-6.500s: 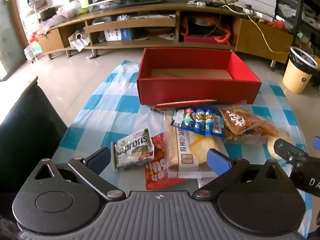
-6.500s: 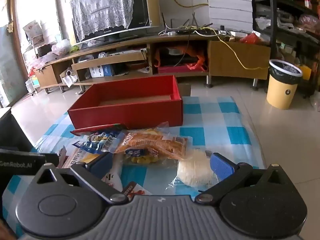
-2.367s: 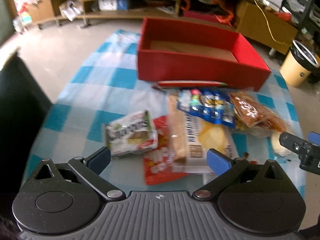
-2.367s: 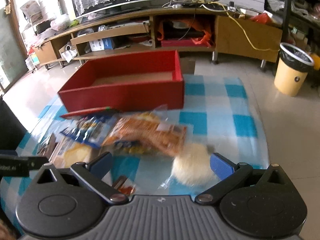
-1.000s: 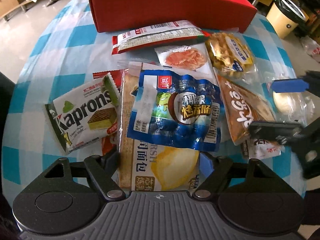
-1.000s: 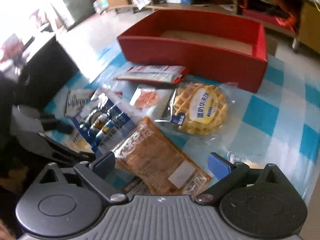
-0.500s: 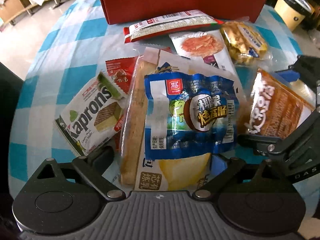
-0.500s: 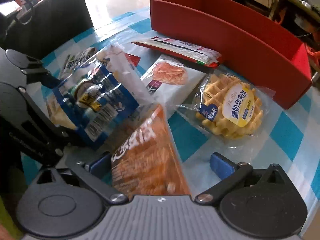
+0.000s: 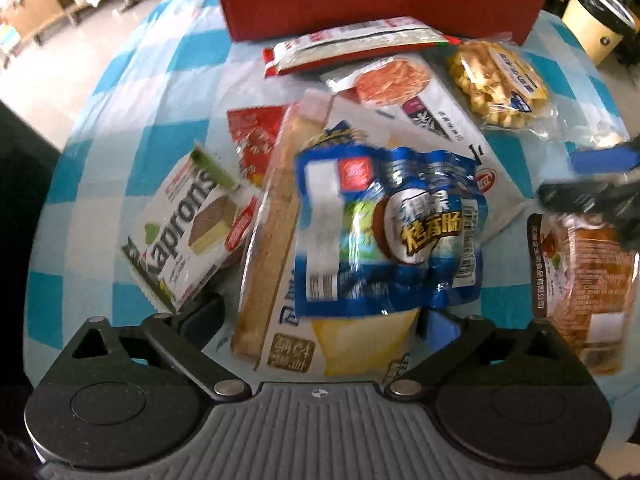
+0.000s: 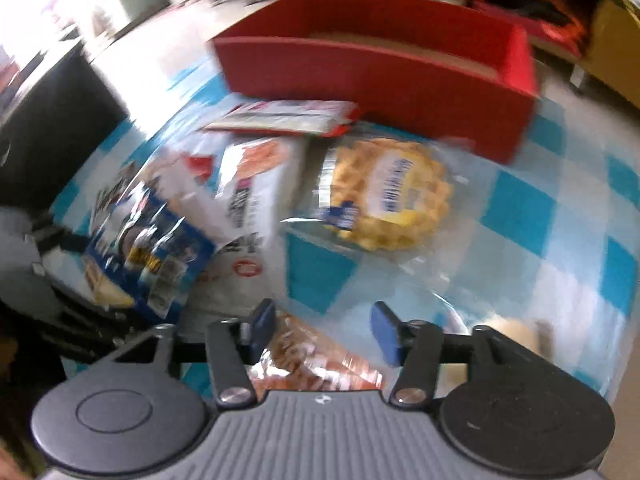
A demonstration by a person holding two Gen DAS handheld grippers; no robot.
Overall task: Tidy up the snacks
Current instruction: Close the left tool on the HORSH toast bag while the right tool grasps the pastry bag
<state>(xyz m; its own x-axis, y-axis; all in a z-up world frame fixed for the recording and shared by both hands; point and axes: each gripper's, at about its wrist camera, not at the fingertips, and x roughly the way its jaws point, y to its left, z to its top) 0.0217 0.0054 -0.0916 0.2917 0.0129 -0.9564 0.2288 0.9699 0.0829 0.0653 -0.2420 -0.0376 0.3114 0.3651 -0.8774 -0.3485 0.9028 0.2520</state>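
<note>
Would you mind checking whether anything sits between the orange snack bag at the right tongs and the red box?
Yes. The waffle pack lies on the checked cloth between the orange snack bag under the right tongs and the red box. Lifting the bag over it avoids contact.

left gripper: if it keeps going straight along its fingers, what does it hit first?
Probably the blue sausage pack, which lies on the bread pack between the open left gripper's fingers. Depth is unclear, and the bread pack's near end may touch first.
</note>
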